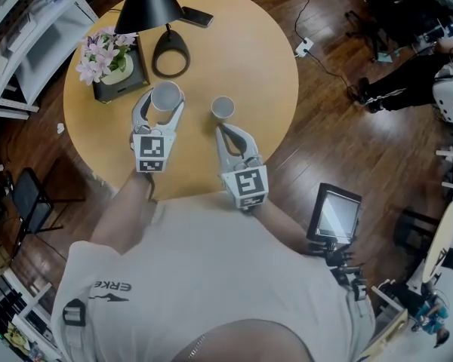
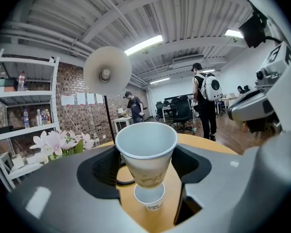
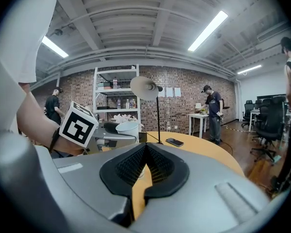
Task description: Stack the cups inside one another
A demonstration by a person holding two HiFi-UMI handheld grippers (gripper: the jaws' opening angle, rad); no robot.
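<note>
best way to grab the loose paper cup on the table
Likely the side wall below the rim of the paper cup, coming level from the near side, where the shut right hand-held gripper points. It stands upright, mouth up, sides free; open the jaws first.

Open-plan office or lab loft indicated: brick wall point(image 3: 184, 106), strip lights point(image 3: 208, 30) on exposed ceiling, office chairs point(image 2: 182, 113), white desk point(image 3: 201, 116), metal shelving point(image 3: 111, 98), cables point(image 1: 328, 66) strewn across wood floor point(image 1: 347, 149).

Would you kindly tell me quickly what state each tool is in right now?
Left tool: closed on a white paper cup.
Right tool: closed, holding nothing.
</note>
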